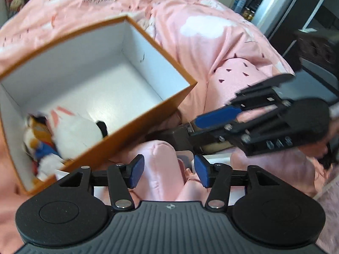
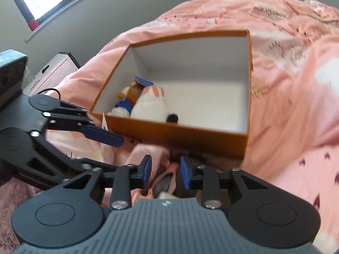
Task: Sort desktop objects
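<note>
An orange box (image 2: 190, 135) with white inner walls is seen lying open on a pink quilt (image 2: 286, 84). Two soft toys are gathered in one corner of the box: a white plush (image 2: 150, 105) with pink stripes, and a blue and orange plush (image 2: 127, 99) just beside it. The rest of the box floor is bare.

In front of the box's near wall, among folds of quilt, a small pile of things waits to be sorted. A dark flat thing (image 1: 180, 137) with a pale edge is seen there, though blur leaves its kind uncertain.

The left gripper (image 1: 168, 171) is held low over a pink fold, its jaws released and nothing gripped between them. The right gripper (image 2: 166, 172) is held beside it, its jaws drawn partway in; a pink and grey soft item (image 2: 165, 182) shows in the gap, but whether the pads press on it cannot be told.

The step in hand is judged to be a pick-up from the pile. A firm hold would be needed next, then a lift over the near rim. Little room is left between the two grippers, and the box wall stands close ahead; ample room is left inside the box.
</note>
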`<state>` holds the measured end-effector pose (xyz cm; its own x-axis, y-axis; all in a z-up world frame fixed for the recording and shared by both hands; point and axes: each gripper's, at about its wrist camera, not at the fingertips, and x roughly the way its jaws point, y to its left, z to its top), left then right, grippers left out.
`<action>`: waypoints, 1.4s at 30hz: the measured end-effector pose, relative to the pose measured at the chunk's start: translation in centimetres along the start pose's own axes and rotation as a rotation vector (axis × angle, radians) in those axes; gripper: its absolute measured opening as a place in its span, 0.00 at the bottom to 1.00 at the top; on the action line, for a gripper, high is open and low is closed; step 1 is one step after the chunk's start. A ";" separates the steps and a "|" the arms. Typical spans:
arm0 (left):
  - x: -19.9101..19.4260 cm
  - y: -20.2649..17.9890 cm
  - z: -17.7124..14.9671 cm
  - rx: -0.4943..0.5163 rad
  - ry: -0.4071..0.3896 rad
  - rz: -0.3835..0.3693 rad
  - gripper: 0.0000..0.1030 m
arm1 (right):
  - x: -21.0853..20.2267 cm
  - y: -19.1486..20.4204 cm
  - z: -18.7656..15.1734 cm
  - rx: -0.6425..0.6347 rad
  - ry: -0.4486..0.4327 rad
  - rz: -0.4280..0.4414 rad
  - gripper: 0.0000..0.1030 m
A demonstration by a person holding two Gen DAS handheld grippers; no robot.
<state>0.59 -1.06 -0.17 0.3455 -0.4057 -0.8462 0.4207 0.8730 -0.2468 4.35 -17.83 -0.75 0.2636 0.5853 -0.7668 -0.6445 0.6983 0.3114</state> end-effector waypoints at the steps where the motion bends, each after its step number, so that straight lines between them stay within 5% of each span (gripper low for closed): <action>1: 0.4 0.1 -0.1 -0.017 0.010 0.009 0.60 | 0.0 0.0 -0.4 -0.002 0.002 -0.007 0.30; 4: 1.6 0.7 -0.4 -0.076 0.031 0.013 0.58 | 0.0 0.1 -1.2 -0.008 0.014 -0.018 0.26; 7: 1.8 1.2 -0.7 -0.107 0.037 0.017 0.40 | 0.4 0.2 -1.6 -0.009 0.035 -0.010 0.22; 10: 1.4 1.6 -0.6 -0.123 0.047 0.024 0.33 | 1.0 0.4 -1.5 -0.016 0.060 -0.015 0.22; 17: -0.1 2.2 -0.9 -0.112 0.094 0.060 0.18 | 3.4 1.0 0.5 0.031 0.225 -0.020 0.25; 28: -1.1 3.5 -2.6 -0.129 0.098 0.060 0.15 | 6.5 -0.4 3.7 0.161 0.451 -0.088 0.49; 39: -1.2 4.2 -3.0 -0.152 0.083 0.033 0.15 | 8.4 0.0 4.2 0.215 0.547 -0.077 0.41; 42: -1.2 4.5 -3.0 -0.160 0.078 0.030 0.15 | 9.2 -0.2 3.8 0.244 0.569 -0.048 0.27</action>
<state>-0.50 4.17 -1.69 0.2868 -0.3620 -0.8870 0.2697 0.9189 -0.2878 9.69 -11.00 -5.74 -0.1790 0.2867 -0.9412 -0.4410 0.8317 0.3372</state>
